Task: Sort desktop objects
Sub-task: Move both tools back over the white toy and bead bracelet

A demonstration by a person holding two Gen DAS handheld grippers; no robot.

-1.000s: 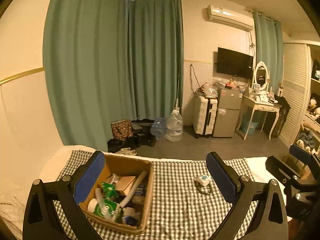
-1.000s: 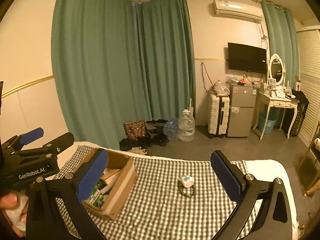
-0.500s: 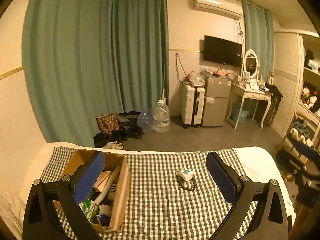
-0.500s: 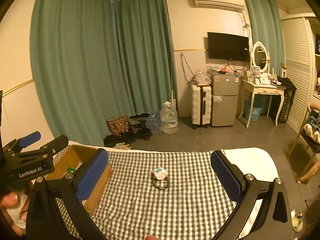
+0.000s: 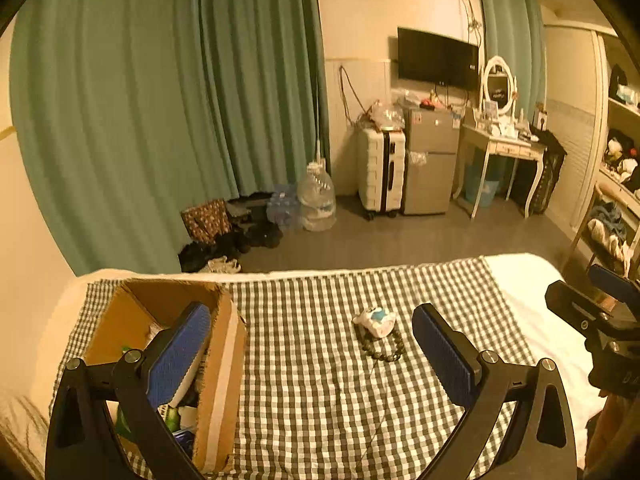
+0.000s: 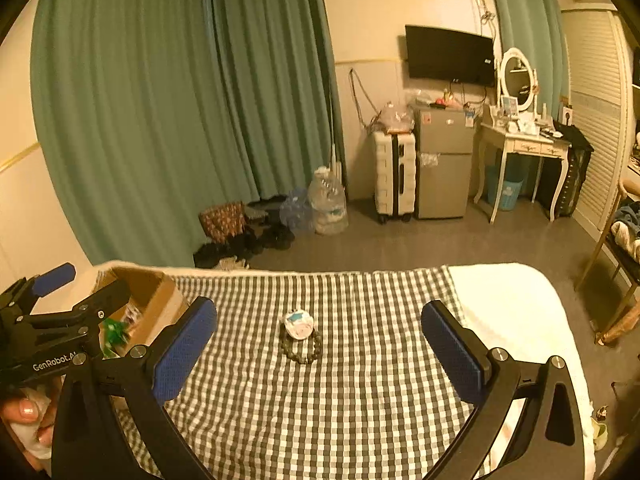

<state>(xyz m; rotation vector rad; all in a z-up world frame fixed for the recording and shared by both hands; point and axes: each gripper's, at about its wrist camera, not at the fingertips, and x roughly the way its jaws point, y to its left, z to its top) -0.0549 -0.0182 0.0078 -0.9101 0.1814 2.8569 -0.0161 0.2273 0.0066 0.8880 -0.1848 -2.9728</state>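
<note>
A small white and blue packet (image 5: 376, 320) lies on the checked cloth (image 5: 320, 360), touching a dark bead bracelet (image 5: 382, 347) just in front of it. Both show in the right wrist view, packet (image 6: 298, 323) and bracelet (image 6: 301, 347). A cardboard box (image 5: 218, 360) with several items stands at the left; it also shows in the right wrist view (image 6: 154, 304). My left gripper (image 5: 312, 354) is open and empty above the cloth, its left finger over the box. My right gripper (image 6: 318, 350) is open and empty, the packet and bracelet lying ahead between its fingers.
The cloth covers a white surface (image 6: 512, 312) that ends at a far edge above the floor. Beyond are green curtains (image 5: 160, 120), a water jug (image 5: 318, 200), a suitcase (image 5: 380, 172), a small fridge (image 5: 430, 164) and a dressing table (image 5: 504, 144).
Both views have shifted right: the box has slid toward the left edge and the packet and bracelet have come nearer the middle. Both grippers stay open.
</note>
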